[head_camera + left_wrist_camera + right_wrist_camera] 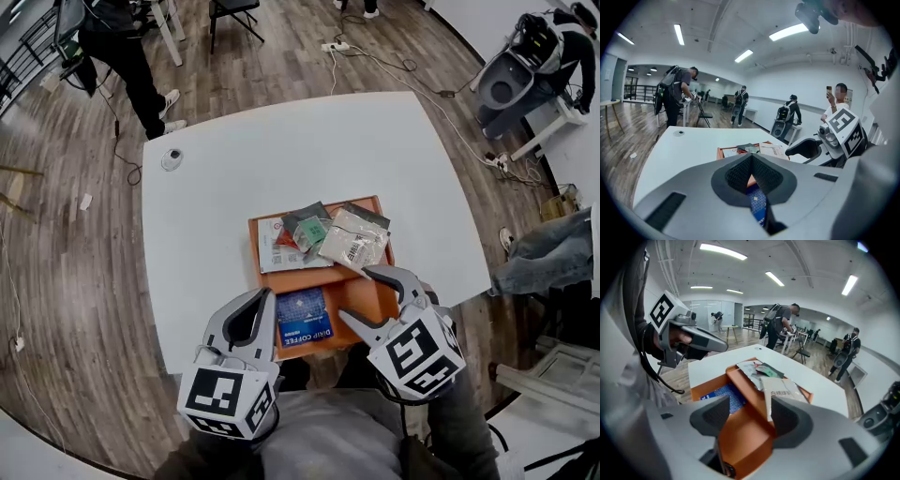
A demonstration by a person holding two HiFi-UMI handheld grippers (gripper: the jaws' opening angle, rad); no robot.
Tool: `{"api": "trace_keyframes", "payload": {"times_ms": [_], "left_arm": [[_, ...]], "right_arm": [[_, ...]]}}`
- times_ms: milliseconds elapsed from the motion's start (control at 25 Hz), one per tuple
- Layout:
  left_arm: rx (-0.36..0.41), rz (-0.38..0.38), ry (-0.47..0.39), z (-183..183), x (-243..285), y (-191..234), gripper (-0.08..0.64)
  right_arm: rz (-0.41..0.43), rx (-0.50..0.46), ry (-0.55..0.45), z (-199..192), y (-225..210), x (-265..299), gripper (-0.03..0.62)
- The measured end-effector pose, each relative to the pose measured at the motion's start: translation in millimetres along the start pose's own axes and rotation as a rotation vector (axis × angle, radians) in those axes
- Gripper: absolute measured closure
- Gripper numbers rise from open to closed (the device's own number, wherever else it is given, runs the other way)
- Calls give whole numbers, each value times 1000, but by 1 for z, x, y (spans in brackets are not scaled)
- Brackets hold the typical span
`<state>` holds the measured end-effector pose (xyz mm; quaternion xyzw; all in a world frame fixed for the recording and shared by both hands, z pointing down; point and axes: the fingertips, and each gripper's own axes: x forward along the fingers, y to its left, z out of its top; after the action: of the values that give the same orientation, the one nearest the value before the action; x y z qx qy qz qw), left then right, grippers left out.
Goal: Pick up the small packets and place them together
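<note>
Right claw point(356, 293) (agape) hovers over orange tray point(309, 280).

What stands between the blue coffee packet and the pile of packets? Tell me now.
Only a raised ridge of the orange tray runs across between the blue packet and the pile. No loose thing lies between them. The left gripper hangs shut near the packet's left edge.

I'm in big open lab hall: wood-plank floor point(56, 309), white table point(234, 159), ceiling strip lights point(678, 33), other people point(677, 89) wearing backpack rigs, power strip point(335, 46) on floor.
</note>
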<state>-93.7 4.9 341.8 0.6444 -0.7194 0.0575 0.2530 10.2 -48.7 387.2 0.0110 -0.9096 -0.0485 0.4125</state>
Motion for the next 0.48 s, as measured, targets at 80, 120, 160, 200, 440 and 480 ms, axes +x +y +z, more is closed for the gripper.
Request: {"api": "trace_keyframes", "payload": {"times_ms": [80, 120, 160, 200, 440, 480], "left_arm": [[4, -6, 5, -4, -3, -1, 563], [5, -9, 8, -5, -4, -1, 563], [4, -10, 10, -6, -5, -1, 563], [3, -12, 12, -8, -5, -1, 563], [1, -31, 27, -22, -6, 4, 563], [2, -34, 29, -24, -6, 6, 563]], "right_arm": [[41, 8, 15, -4, 16, 6, 311], [62, 14, 24, -7, 24, 10, 311], [80, 22, 35, -9, 31, 13, 311], [96, 31, 47, -12, 36, 18, 311], [176, 126, 104, -23, 58, 43, 311], [181, 142, 112, -24, 59, 47, 311]]}}
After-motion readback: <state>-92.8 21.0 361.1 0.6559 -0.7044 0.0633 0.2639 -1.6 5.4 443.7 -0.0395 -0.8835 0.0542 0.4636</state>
